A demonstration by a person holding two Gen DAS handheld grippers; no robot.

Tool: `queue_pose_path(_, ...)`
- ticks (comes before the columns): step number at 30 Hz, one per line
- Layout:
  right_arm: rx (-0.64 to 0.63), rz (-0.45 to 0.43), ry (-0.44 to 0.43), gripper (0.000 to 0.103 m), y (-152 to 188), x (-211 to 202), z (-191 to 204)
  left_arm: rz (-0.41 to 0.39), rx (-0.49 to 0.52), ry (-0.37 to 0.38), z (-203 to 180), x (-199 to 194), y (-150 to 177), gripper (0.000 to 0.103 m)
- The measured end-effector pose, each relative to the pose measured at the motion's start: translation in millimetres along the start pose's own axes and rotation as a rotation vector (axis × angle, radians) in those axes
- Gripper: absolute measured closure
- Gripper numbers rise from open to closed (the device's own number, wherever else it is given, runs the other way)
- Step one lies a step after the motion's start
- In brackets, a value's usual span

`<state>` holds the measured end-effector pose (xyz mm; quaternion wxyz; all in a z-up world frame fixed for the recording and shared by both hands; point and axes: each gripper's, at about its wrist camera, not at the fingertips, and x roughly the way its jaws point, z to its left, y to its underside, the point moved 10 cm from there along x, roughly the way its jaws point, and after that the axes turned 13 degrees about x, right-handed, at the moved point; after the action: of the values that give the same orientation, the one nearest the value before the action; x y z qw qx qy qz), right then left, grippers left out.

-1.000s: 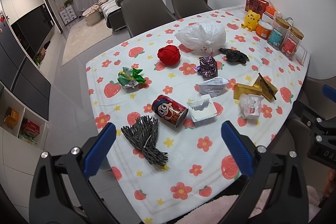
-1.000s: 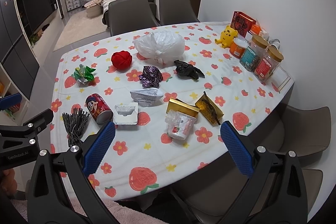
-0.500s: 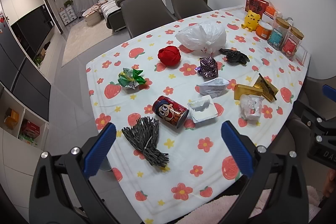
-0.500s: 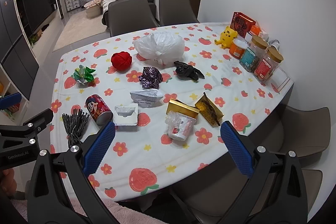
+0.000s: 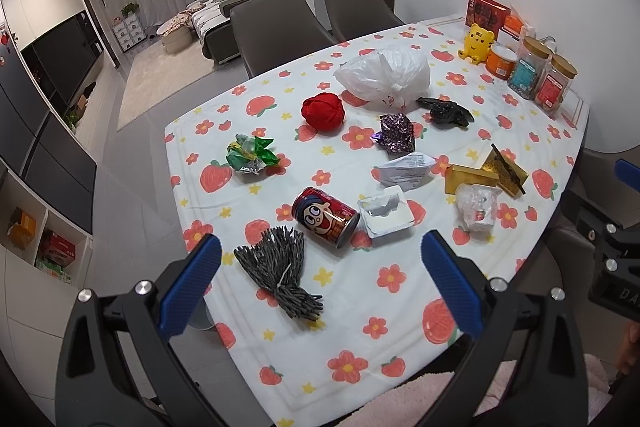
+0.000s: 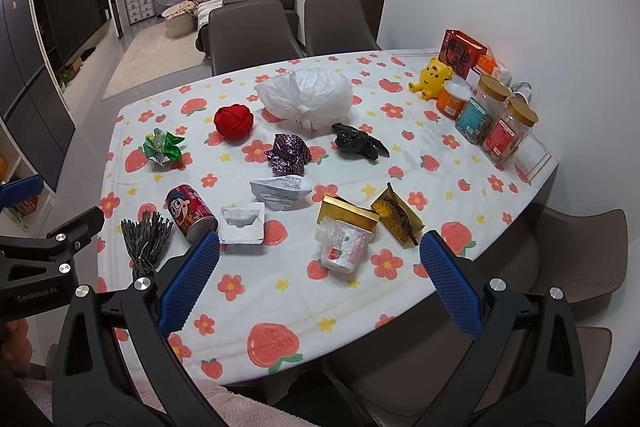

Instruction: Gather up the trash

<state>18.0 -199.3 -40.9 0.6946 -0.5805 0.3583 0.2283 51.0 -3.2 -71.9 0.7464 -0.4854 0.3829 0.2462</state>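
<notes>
The trash lies scattered over the middle of the table (image 5: 360,343), none of it gathered yet. Nearest your left gripper (image 5: 318,283), at its 12 o'clock, are the grey string bundle (image 5: 278,269) and, just beyond, the red can (image 5: 325,215) on its side, touching the white tray (image 5: 386,211) at its 3 o'clock. Nearest your right gripper (image 6: 318,281), at its 12 o'clock, is the crumpled plastic cup (image 6: 344,247), with the gold box (image 6: 349,214) touching it behind and the gold wrapper (image 6: 398,218) at its 2 o'clock.

Both grippers hover above the near table edge, fingers spread wide and holding nothing. Judged from this layout, begin with the closest piece on each side. Straddle the can across its round body, not its ends, so it cannot roll. Close gently on the cup; it looks thin and will likely collapse. The jars (image 6: 494,119) at the far 2 o'clock corner appear to be stored goods, so leave them.
</notes>
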Motion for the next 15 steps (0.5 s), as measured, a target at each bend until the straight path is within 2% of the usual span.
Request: queue_pose_path(15,0.001,-0.003,-0.001,0.006,-0.6,-0.3,0.2,-0.003,-0.001,0.002,2.0,4.1,-2.1,0.004)
